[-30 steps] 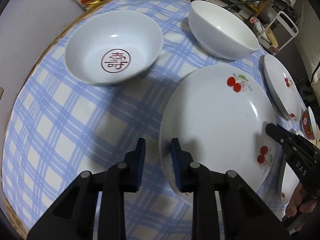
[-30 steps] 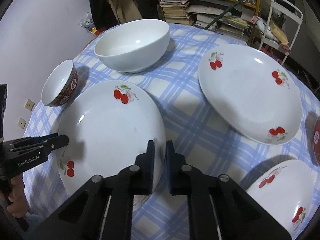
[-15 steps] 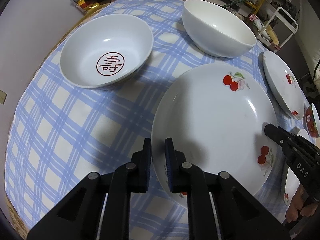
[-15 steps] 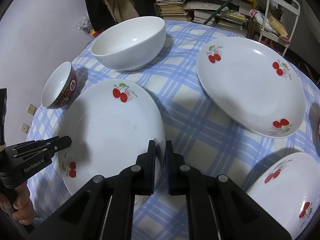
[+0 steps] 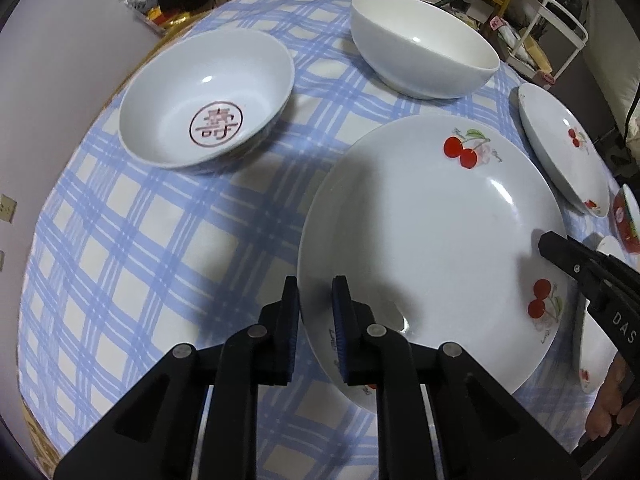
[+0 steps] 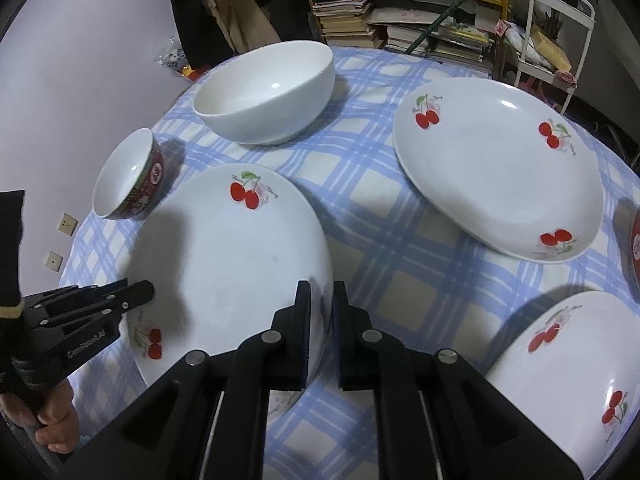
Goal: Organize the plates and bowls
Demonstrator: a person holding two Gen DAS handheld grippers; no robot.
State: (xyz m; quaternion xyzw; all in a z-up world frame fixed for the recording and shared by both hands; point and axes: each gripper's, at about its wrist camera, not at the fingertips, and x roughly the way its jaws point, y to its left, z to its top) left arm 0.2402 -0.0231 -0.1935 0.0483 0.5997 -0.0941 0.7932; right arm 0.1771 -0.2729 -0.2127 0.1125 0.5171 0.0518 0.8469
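Observation:
A large white plate with red cherries (image 5: 432,240) (image 6: 224,264) lies on the blue checked tablecloth (image 5: 132,264) between both grippers. My left gripper (image 5: 315,282) is shut on the plate's near left rim; the rim passes between its blue pads. In the right wrist view my right gripper (image 6: 322,286) is shut on the opposite rim. Each gripper also shows in the other's view: the right gripper (image 5: 560,252) at the plate's right edge, the left gripper (image 6: 140,290) at its left edge, held by a hand (image 6: 52,420).
A bowl with a red character inside (image 5: 208,104) and a plain white bowl (image 5: 424,44) (image 6: 264,92) stand beyond the plate. A red-patterned bowl (image 6: 128,176), a second cherry plate (image 6: 496,168) and a third (image 6: 568,368) share the cloth. Shelves of books (image 6: 400,20) stand behind.
My left gripper's jaws, open around the plate's rim a second ago, have closed onto it. The right gripper has stayed shut on the other rim.

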